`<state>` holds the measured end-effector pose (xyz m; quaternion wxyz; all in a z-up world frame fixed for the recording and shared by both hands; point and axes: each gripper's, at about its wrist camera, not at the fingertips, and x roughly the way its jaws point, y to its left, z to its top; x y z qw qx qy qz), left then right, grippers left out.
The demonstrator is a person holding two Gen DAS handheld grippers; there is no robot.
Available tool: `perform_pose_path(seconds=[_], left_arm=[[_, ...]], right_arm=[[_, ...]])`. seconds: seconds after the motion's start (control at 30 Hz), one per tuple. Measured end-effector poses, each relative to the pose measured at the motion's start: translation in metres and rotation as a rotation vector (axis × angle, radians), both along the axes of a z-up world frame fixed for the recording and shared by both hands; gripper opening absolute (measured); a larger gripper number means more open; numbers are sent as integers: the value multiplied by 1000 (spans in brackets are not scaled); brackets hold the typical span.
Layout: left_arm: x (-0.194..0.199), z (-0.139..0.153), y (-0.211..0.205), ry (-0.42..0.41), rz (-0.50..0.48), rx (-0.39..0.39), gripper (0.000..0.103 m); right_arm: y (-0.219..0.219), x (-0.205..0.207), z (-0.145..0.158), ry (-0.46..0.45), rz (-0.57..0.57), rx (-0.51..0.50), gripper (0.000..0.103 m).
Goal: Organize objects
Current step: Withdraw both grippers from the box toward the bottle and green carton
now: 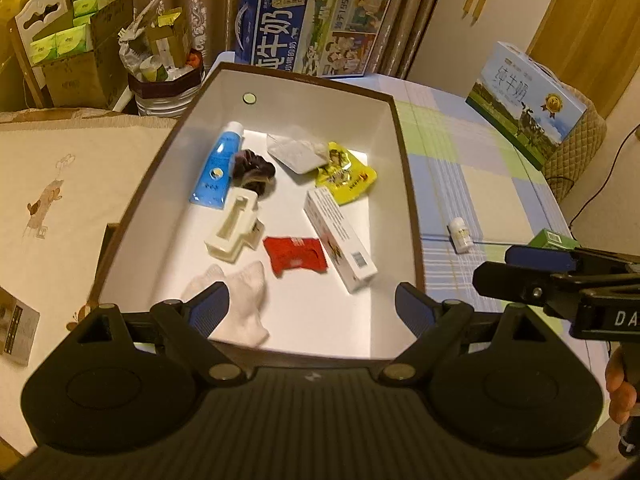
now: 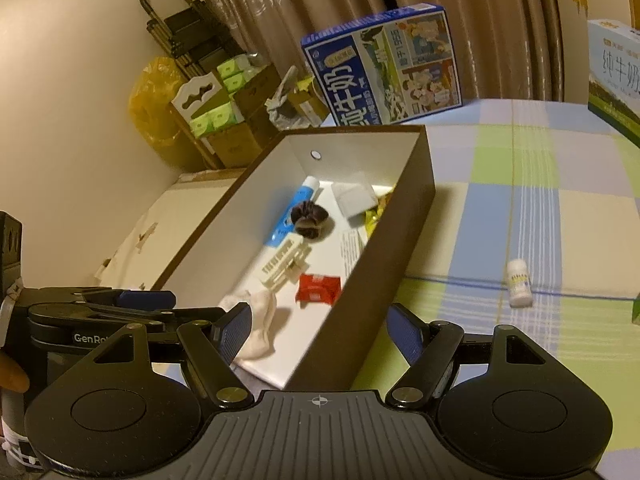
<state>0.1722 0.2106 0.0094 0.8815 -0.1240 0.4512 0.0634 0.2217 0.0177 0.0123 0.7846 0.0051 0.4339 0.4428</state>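
Observation:
A brown box with a white inside stands on the checked tablecloth. It holds a blue tube, a dark scrunchie, a cream hair clip, a red packet, a white carton, a yellow pouch, a grey packet and a white sock. My left gripper is open and empty above the box's near end. My right gripper is open and empty over the box's near right wall. A small white bottle lies on the cloth right of the box; it also shows in the left wrist view.
A blue milk carton case stands behind the box and a light blue one at the far right. A green box peeks out behind my right gripper. Cardboard boxes with green packs and a bin stand at back left.

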Motion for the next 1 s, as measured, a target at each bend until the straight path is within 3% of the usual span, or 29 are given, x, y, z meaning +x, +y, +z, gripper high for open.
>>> perform_pose_path(seconds=[0.5,1.0], left_arm=[[-29,0,-67,34,27,-1,88],[-3,-18,-152,72,-85,-10,88]], right_arm=[[-62,-7,-4,25,40,-28,72],[-159,15,-17,59,-117,-118,72]])
